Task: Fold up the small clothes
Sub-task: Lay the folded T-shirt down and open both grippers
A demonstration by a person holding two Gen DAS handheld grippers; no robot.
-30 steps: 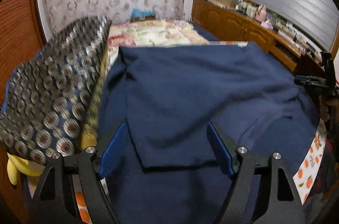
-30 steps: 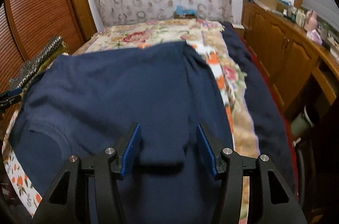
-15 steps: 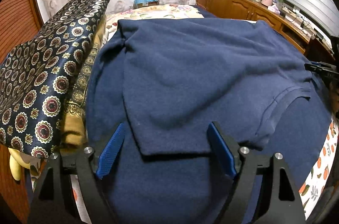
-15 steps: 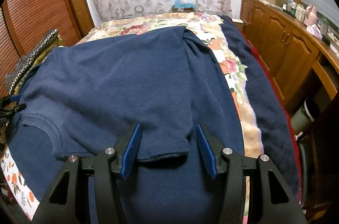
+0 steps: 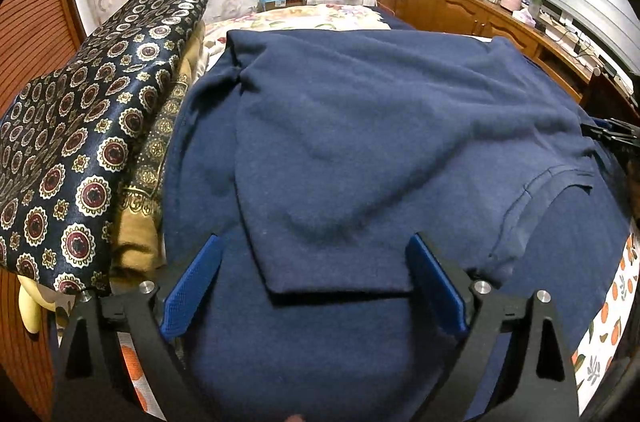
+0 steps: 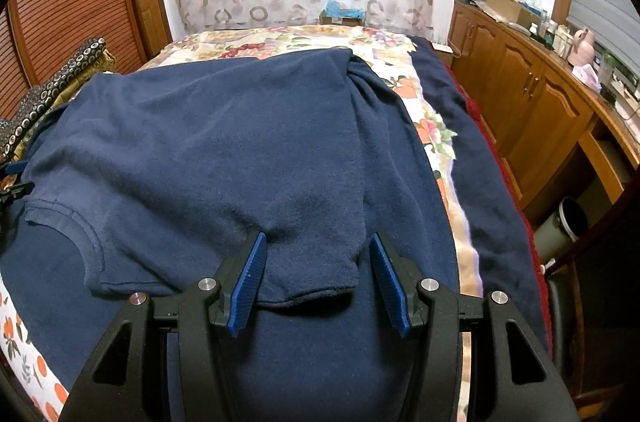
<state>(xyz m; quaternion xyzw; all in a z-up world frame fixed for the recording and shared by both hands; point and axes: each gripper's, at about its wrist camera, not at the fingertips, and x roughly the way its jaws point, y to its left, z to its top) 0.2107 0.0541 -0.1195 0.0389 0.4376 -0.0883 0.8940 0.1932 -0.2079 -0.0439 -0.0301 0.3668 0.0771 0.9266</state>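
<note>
A navy knit garment point(image 5: 360, 142) lies spread on the bed, its far part folded toward me over the near part. My left gripper point(image 5: 314, 240) hovers low over the near left corner of that fold. Its jaws are opening, and the corner lies between the blue pads point(image 5: 192, 286) with a gap on each side. My right gripper point(image 6: 317, 237) straddles the folded sleeve cuff point(image 6: 312, 278), which lies flat on the garment point(image 6: 220, 142). The cuff grazes one pad and stands apart from the other, so the gripper is open. The neckline point(image 6: 84, 242) shows at the left.
A pile of dark medallion-print cloth point(image 5: 80, 142) over tan fabric sits at the bed's left. The floral bedspread point(image 6: 432, 126) shows beyond and right of the garment. Wooden cabinets point(image 6: 540, 110) and a bin point(image 6: 568, 226) stand on the right, and louvred doors point(image 6: 72, 2) on the left.
Both views have tipped down toward the garment. The left pads stand wider apart than before, clear of the fold's corner. The right pads keep the same spacing around the cuff.
</note>
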